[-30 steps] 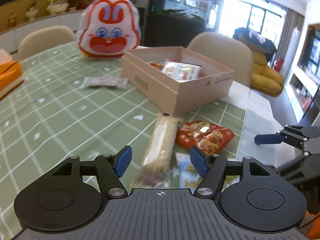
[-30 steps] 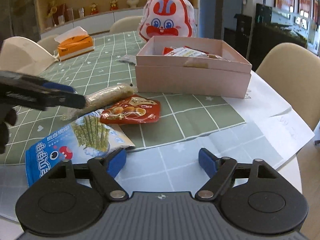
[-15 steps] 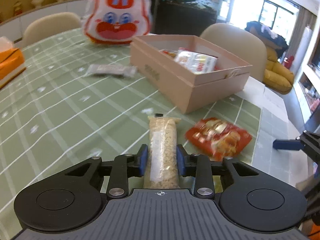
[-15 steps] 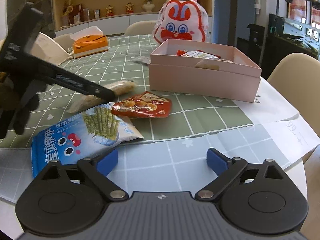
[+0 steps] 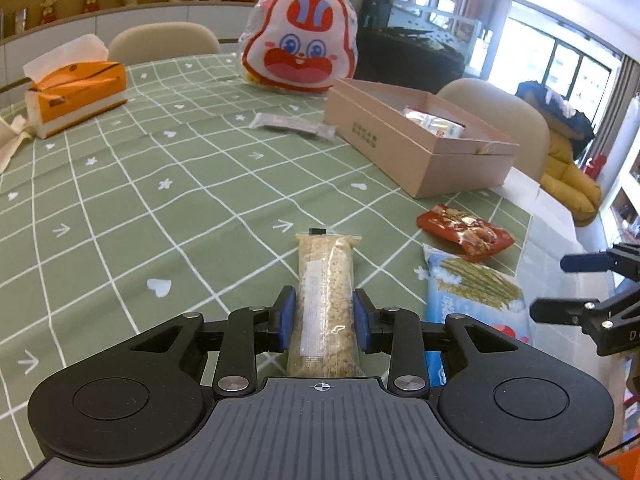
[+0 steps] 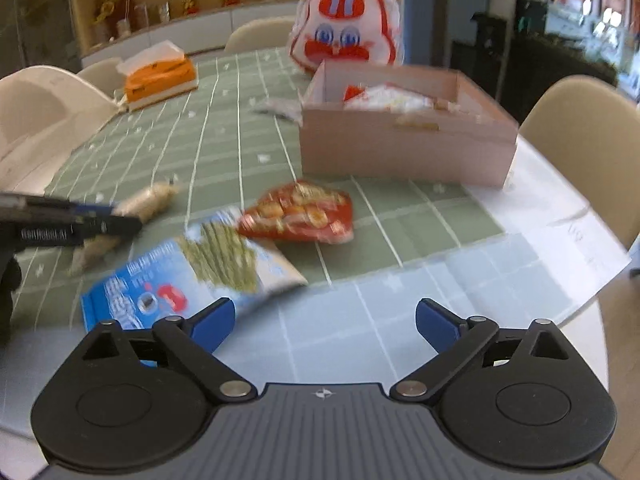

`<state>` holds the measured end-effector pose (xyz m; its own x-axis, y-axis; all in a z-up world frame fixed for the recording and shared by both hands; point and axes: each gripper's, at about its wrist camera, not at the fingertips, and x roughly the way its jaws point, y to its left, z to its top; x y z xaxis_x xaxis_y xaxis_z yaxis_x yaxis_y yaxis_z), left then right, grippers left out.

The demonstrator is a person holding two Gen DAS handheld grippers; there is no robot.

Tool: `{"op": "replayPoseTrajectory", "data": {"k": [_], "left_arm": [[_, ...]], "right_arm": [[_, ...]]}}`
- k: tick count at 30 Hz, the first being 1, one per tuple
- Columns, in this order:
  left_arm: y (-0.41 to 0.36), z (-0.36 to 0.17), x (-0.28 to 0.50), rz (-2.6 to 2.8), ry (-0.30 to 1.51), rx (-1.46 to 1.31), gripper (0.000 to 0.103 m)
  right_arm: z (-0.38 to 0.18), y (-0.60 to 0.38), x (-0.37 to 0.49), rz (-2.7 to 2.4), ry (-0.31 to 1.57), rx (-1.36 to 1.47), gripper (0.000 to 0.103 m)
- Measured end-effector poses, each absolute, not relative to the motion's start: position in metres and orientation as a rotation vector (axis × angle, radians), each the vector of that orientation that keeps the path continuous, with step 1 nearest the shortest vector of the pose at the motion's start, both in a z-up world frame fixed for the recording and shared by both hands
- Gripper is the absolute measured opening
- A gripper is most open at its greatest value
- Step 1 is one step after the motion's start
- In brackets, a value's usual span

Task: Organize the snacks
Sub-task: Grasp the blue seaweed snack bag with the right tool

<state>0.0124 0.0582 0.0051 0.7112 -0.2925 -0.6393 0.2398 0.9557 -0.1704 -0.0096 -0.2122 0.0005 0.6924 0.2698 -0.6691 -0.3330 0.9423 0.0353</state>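
The left gripper (image 5: 323, 320) has its blue pads clamped on the sides of a long clear-wrapped bar of pale puffed grain (image 5: 326, 300), its far end above the green gridded tablecloth (image 5: 160, 184). The right gripper (image 6: 325, 322) stands wide apart with nothing between its jaws. Just beside the bar lie a blue seaweed-stick packet (image 5: 476, 292), whose print is too blurred to read, and a red glossy snack pouch (image 5: 464, 232). Beyond them sits the open pink cardboard box (image 5: 416, 156), small unreadable print on its side, with wrapped snacks inside.
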Motion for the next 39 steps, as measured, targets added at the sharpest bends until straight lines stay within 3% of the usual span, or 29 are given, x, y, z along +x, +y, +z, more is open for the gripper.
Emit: {"op": "replayPoseTrajectory", "data": {"k": [4,15,27,39], "left_arm": [[0.060,0.003,0.009,-0.313,0.702,-0.075,0.036],[0.068,0.002,0.004,-0.301,0.699,-0.174,0.035],[0.059,0.001,0.000,-0.291,0.683,-0.108,0.035],[0.057,0.000,-0.003,-0.286,0.674,-0.093,0.035]], "right_arm": [[0.013,-0.179,-0.025,0.328,0.644,-0.153,0.098],[-0.004,-0.103,-0.037,0.467,0.626,-0.281,0.098],[-0.001,-0.149,-0.044,0.333,0.630,-0.300,0.098],[-0.007,-0.197,-0.012,0.328,0.791,0.125,0.101]]}}
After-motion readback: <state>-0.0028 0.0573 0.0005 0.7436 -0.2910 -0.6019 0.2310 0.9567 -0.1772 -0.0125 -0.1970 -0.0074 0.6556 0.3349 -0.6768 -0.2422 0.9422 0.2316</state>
